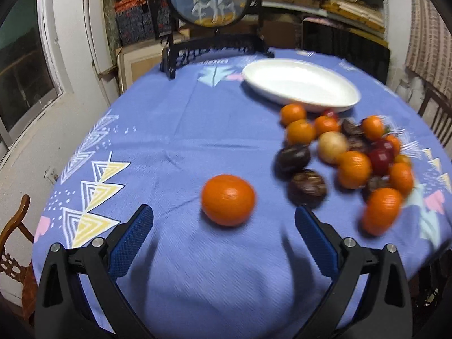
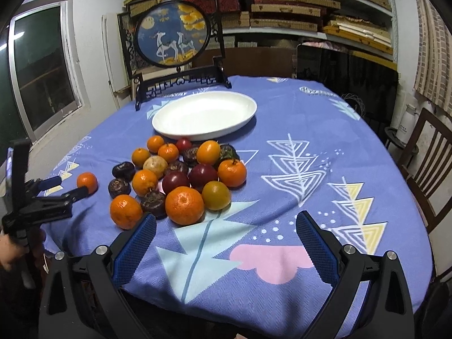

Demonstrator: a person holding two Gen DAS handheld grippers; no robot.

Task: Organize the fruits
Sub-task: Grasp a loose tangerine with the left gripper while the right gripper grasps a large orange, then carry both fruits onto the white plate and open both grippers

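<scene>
A lone orange (image 1: pixel 227 199) lies on the blue tablecloth just ahead of my left gripper (image 1: pixel 224 214), which is open with the fruit slightly beyond its fingertips. That same orange (image 2: pixel 87 182) and the left gripper (image 2: pixel 72 187) appear at the left of the right wrist view. A pile of several oranges, dark purple fruits and red ones (image 2: pixel 180 175) sits in front of an empty white oval plate (image 2: pixel 204 115). My right gripper (image 2: pixel 226 221) is open over bare cloth, just near the pile's front edge.
A round embroidered screen on a black stand (image 2: pixel 172 36) stands at the table's far edge behind the plate. Wooden chairs (image 2: pixel 423 152) flank the table on the right, and another chair (image 1: pixel 14 243) on the left. Shelves of boxes line the back wall.
</scene>
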